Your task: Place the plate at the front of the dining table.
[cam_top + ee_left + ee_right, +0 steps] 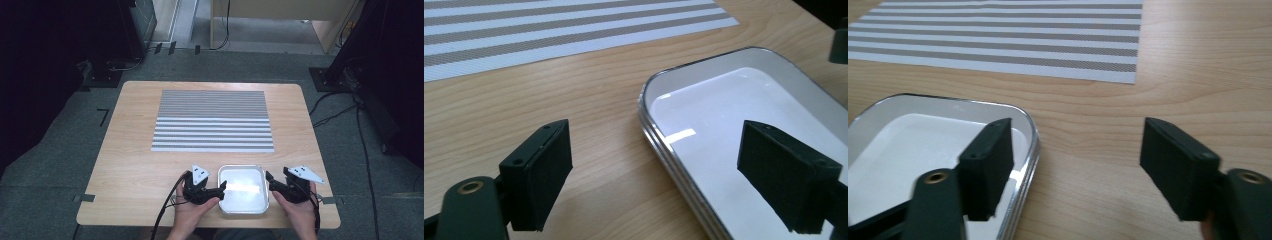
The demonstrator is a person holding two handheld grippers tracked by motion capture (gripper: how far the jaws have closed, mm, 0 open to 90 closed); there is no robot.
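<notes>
A shallow white tray with a metal rim (pixel 223 171) sits near the table's front edge, empty. My left gripper (pixel 220 189) is at the tray's left side, open; in the left gripper view its jaws straddle the tray's rim (pixel 664 150), one over the wood, one over the tray's inside. My right gripper (pixel 270 181) is at the tray's right side, open too; in the right gripper view one jaw is above the tray's rim (pixel 1030 145), the other above bare wood. A grey-and-white striped mat (pixel 213 120) lies flat beyond the tray.
The wooden table (pixel 135 165) has bare room left and right of the tray and mat. Cables (pixel 165 210) trail from the grippers off the front edge. Dark stands and floor cables surround the table.
</notes>
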